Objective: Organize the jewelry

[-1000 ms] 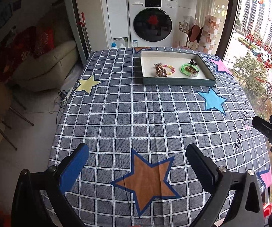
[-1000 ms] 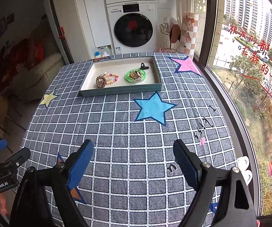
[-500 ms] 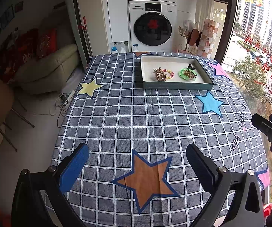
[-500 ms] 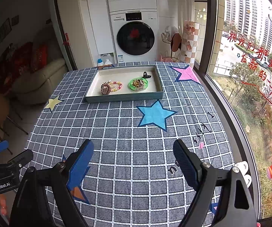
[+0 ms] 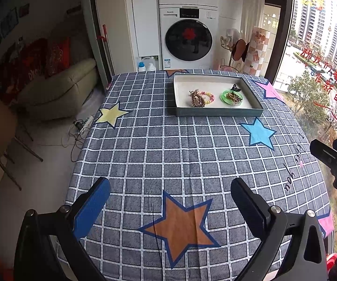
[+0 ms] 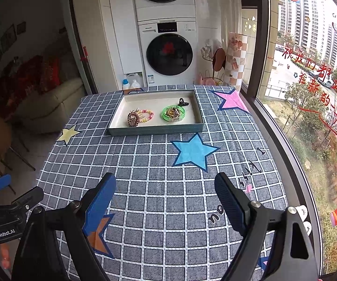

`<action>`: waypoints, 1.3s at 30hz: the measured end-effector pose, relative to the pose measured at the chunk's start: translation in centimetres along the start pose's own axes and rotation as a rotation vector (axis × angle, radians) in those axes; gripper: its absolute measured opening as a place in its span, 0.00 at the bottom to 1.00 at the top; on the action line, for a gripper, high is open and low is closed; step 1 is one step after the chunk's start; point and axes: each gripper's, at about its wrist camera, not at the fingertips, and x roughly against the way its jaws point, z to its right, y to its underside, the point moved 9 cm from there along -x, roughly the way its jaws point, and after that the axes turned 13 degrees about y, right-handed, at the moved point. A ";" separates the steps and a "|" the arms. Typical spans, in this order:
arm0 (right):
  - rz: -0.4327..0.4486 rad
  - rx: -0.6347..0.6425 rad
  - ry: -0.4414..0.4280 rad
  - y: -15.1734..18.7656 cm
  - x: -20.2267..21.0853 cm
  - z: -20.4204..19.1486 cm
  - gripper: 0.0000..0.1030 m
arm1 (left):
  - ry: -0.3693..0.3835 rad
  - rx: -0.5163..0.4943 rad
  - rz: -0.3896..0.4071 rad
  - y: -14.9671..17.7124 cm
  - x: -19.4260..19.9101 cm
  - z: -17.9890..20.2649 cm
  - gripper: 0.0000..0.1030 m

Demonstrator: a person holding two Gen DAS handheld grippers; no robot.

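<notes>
The left gripper (image 5: 169, 199) is seen at the bottom of the frame, its jaws spread wide above an orange star (image 5: 180, 224) on the checked tablecloth (image 5: 168, 145). In the upper centre a tray (image 5: 217, 112) is set, holding a beaded bracelet (image 5: 207, 98), a green bangle (image 5: 231, 97) and a black clip (image 5: 234, 87). The right gripper (image 5: 332, 154) is seen at the right edge

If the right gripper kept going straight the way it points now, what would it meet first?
Probably the grey checked tablecloth near the blue star print. The open right gripper holds nothing; the shallow grey jewelry tray lies further on, though depth is unclear.
</notes>
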 end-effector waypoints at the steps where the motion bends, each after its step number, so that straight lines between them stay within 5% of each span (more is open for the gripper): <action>1: 0.002 0.000 0.001 -0.1 0.0 0.0 0.85 | 0.001 -0.001 0.000 0.0 0.0 0.0 1.00; 39: 0.006 0.013 -0.001 -0.3 -0.1 -0.4 0.85 | 0.000 0.003 0.003 -0.2 0.0 -0.1 1.00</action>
